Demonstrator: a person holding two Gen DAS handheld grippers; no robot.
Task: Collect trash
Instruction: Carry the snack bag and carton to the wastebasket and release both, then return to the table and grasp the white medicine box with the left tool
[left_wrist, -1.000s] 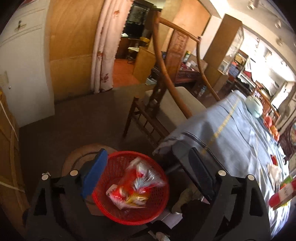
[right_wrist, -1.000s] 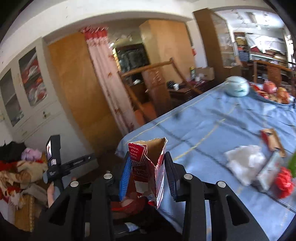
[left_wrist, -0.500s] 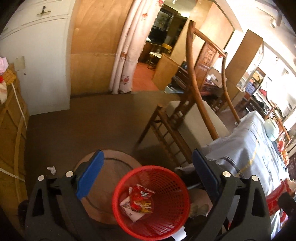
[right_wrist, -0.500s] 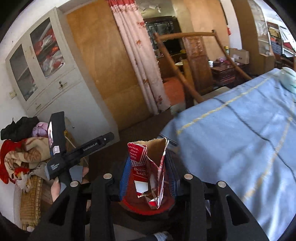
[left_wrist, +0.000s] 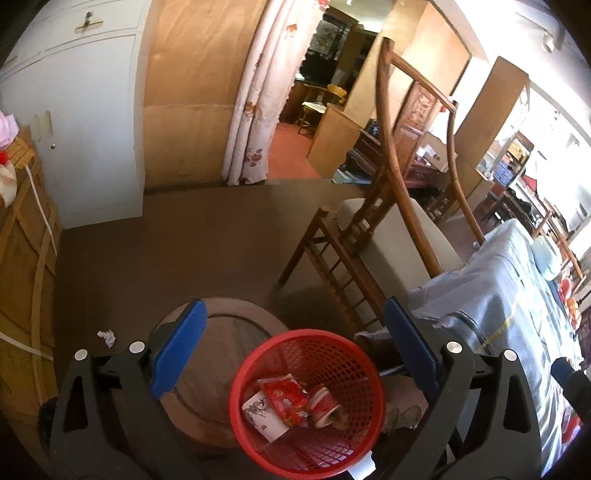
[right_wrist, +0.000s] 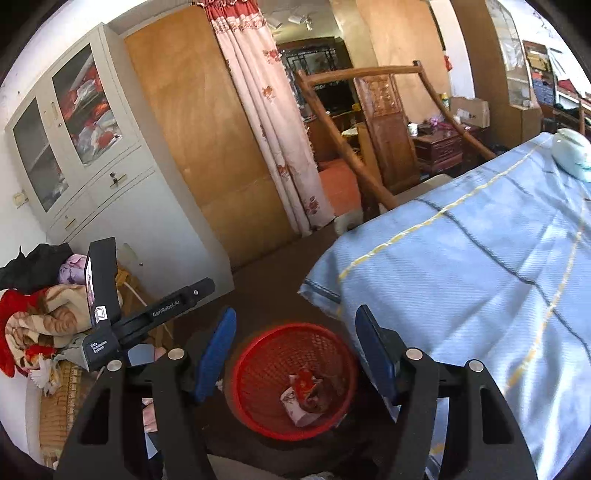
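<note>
Left gripper (left_wrist: 293, 341): fingers spread wide, nothing between them; it hangs above the bin, one blue pad on each side of the rim in its own view.
Right gripper (right_wrist: 295, 345): fingers wide apart and empty, also over the bin, looking down into it.
Bin (left_wrist: 258, 373): red mesh basket on the floor, upright, just beside the draped corner of the surface; in the right view (right_wrist: 255, 369) it sits between the two blue pads.
Trash in bin: a red wrapper (left_wrist: 284, 400) lies at the bottom, with a white card (left_wrist: 264, 415) partly under it and a torn red carton (left_wrist: 325, 406) beside it; from the right view the same heap (right_wrist: 306, 397) shows as a red and white clump, details blurred.
Paper wad (left_wrist: 107, 336): small white crumple on the floor, left of the bin and well apart from it, near a wooden crate (left_wrist: 22, 280).
Stool (left_wrist: 221, 332): round wooden top, low, partly behind the bin and the left pad.
Surface (right_wrist: 480, 266): covered by a blue cloth with yellow and dark stripes; a pale lidded bowl (right_wrist: 570, 151) stands at its far end.
Chair (left_wrist: 384, 236): wooden, cushioned seat, pushed against the surface's end.
Left gripper seen from the right: black body with a small screen (right_wrist: 99, 280), held to the left of the bin.
Backdrop: white cabinet (right_wrist: 74, 147), floral curtain (right_wrist: 273, 122).
</note>
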